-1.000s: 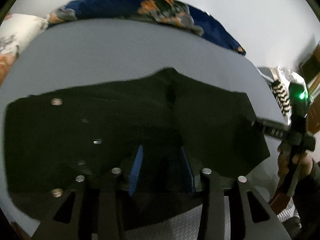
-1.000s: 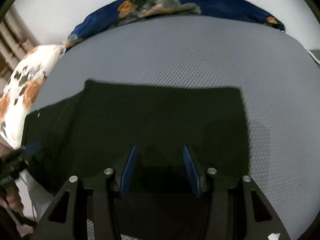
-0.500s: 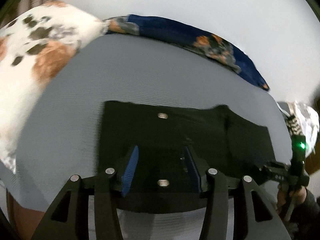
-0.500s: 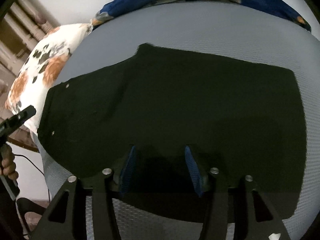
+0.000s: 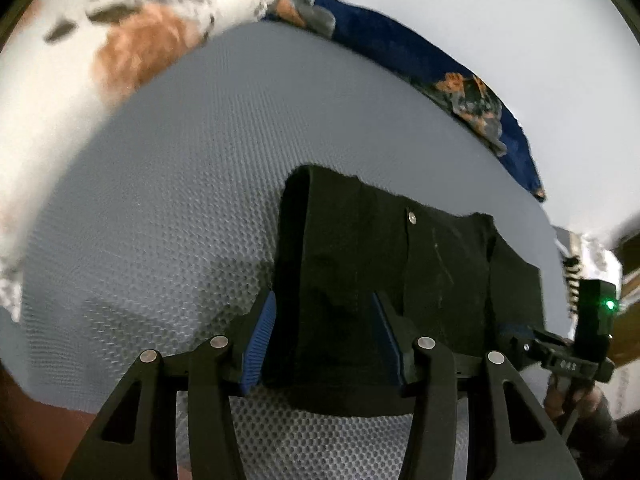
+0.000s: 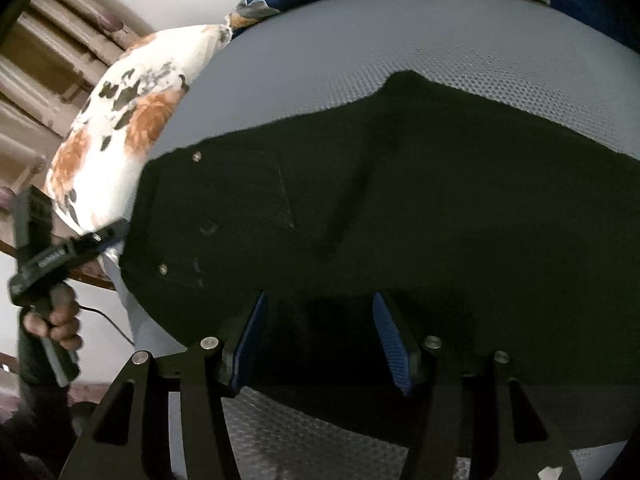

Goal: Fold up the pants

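Observation:
Black pants lie flat on a grey mesh mattress; they also fill the right wrist view, with silver studs near the waist at the left. My left gripper is open, its blue-padded fingers straddling the near left edge of the pants. My right gripper is open over the near edge of the pants. The right gripper's body shows at the right of the left wrist view; the left gripper's body shows at the left of the right wrist view.
A white pillow with orange and dark flowers lies at the mattress's left end, also in the right wrist view. A navy floral blanket runs along the far edge by a white wall. Wooden furniture stands beyond the pillow.
Both grippers have moved left along the pants and come lower and closer to the near edge. The left gripper now sits at the waist end. Jaws stay open.

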Demonstrator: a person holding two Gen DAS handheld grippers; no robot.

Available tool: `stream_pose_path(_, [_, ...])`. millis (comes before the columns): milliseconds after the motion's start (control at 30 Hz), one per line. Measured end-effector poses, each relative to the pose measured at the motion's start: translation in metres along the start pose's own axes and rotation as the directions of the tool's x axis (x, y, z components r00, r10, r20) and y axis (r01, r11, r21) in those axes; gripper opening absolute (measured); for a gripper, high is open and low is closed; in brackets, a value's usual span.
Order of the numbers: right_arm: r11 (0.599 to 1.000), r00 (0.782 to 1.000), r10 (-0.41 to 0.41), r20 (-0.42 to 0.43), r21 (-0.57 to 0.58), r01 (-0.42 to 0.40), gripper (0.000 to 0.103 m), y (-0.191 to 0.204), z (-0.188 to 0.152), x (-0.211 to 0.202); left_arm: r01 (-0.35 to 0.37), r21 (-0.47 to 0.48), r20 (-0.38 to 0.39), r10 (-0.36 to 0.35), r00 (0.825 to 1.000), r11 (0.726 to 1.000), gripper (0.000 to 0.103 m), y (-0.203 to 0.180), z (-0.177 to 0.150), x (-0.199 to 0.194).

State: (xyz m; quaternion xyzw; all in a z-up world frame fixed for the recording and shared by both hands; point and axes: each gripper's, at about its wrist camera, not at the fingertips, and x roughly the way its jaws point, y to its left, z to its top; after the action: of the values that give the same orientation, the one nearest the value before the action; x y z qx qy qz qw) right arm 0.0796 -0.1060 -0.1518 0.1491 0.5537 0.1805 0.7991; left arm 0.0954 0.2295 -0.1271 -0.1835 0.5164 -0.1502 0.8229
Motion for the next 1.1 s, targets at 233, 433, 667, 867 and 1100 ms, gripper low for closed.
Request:
stream_pose_path(233, [1.0, 0.999, 0.002, 0.051, 0.017, -0.003, 0.054, 0.006, 0.017, -0.021, 0.164, -0.107, -0.099, -0.175, 0.98, 0.981, 0.05, 0.039, 0.012, 0.023])
stream_pose_path(433, [0.997, 0.995, -0.039, 0.093, 0.063, 0.033, 0.054, 0.005, 0.035, -0.035, 0.267, -0.123, -0.177, -0.286, 0.942, 0.956, 0.05, 0.054, 0.024, 0.04])
stream_pose_path(667, [0.991, 0.993, -0.07, 0.091, 0.123, 0.059, 0.055, -0.002, 0.048, -0.034, 0.379, -0.12, -0.236, -0.397, 0.887, 0.918, 0.05, 0.058, 0.042, 0.056])
stream_pose_path(867, [0.987, 0.992, -0.081, 0.093, 0.15, 0.066, 0.055, -0.004, 0.054, -0.03, 0.462, -0.143, -0.259, -0.483, 0.836, 0.875, 0.05, 0.056, 0.056, 0.072])
stream_pose_path(1100, [0.985, 0.991, -0.08, 0.109, 0.164, 0.061, 0.055, -0.01, 0.055, -0.032, 0.432, -0.044, -0.2, -0.432, 0.88, 0.901, 0.048, 0.03, 0.048, 0.072])
